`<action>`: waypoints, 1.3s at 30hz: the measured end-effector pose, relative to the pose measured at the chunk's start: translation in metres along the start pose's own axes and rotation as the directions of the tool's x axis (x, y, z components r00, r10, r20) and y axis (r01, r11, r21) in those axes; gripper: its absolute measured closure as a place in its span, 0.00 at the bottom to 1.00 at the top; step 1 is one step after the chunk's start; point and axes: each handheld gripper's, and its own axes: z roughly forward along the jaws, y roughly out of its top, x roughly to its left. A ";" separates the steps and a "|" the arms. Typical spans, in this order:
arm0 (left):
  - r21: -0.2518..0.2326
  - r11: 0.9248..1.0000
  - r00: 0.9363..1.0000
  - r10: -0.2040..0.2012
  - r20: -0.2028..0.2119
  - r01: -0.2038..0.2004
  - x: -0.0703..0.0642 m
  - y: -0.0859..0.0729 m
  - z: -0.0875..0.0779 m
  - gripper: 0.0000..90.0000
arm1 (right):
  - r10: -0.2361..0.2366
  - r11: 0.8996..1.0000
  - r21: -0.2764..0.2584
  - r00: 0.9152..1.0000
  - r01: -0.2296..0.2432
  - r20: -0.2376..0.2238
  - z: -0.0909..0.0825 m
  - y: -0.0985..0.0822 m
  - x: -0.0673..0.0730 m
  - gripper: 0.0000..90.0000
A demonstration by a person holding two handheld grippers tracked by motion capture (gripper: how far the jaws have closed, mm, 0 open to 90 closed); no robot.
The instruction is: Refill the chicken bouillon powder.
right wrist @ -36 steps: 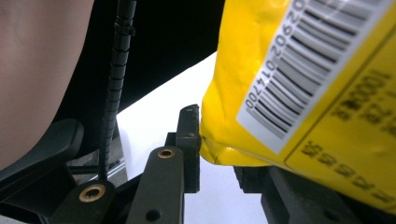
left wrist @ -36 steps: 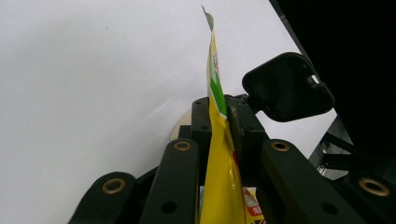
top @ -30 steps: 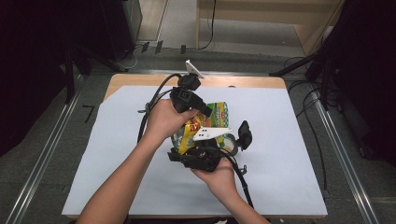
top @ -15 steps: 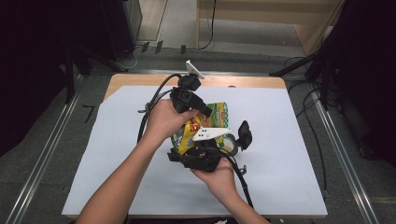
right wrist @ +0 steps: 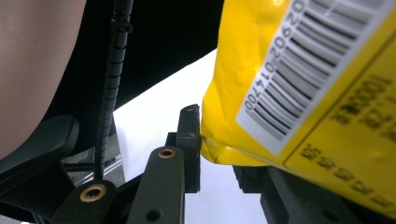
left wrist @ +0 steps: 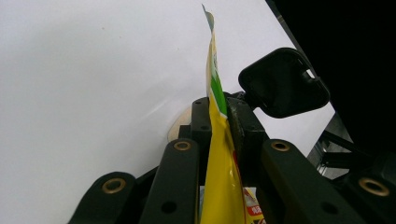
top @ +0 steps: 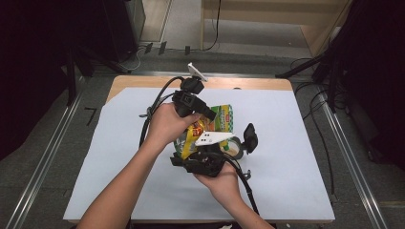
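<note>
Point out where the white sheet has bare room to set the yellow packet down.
Bare: the white sheet right of the right gripper, the strip left of the forearm, and the near edge. Crowded: the middle, where left gripper and right gripper both pinch the yellow packet.

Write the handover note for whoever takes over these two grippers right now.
Left gripper: shut on the yellow snack bag, pinching its thin edge.
Right gripper: shut on the same bag, at the corner near the barcode.
The bag hangs between both grippers above the white table cover.
Done: the bag is gripped at two places.
Left: probably pulling it open; no tear shows yet.
</note>
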 end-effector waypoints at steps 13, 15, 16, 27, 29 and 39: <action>0.010 1.000 1.000 -0.001 -0.004 0.001 -0.002 0.001 0.000 0.91 | 0.004 1.000 -0.001 1.000 -0.004 -0.005 -0.001 0.000 0.001 0.84; 0.011 1.000 1.000 -0.003 -0.005 0.004 -0.002 0.001 0.001 0.91 | 0.006 1.000 -0.001 1.000 -0.006 -0.007 -0.001 0.000 0.001 0.84; 0.013 1.000 1.000 -0.003 -0.005 0.003 -0.002 0.001 0.001 0.91 | 0.007 1.000 -0.002 1.000 -0.007 -0.007 -0.001 0.000 0.001 0.84; 0.014 1.000 1.000 0.001 -0.004 -0.001 -0.003 0.002 0.001 0.91 | 0.013 1.000 -0.003 1.000 -0.013 -0.012 -0.002 0.000 0.000 0.84; 0.014 1.000 1.000 0.000 -0.005 0.000 -0.003 0.002 0.001 0.91 | 0.013 1.000 -0.003 1.000 -0.013 -0.014 -0.002 0.000 0.000 0.84; 0.019 1.000 1.000 0.006 -0.006 -0.006 -0.003 0.001 0.000 0.91 | 0.008 1.000 -0.003 1.000 -0.008 -0.016 -0.001 0.000 0.001 0.84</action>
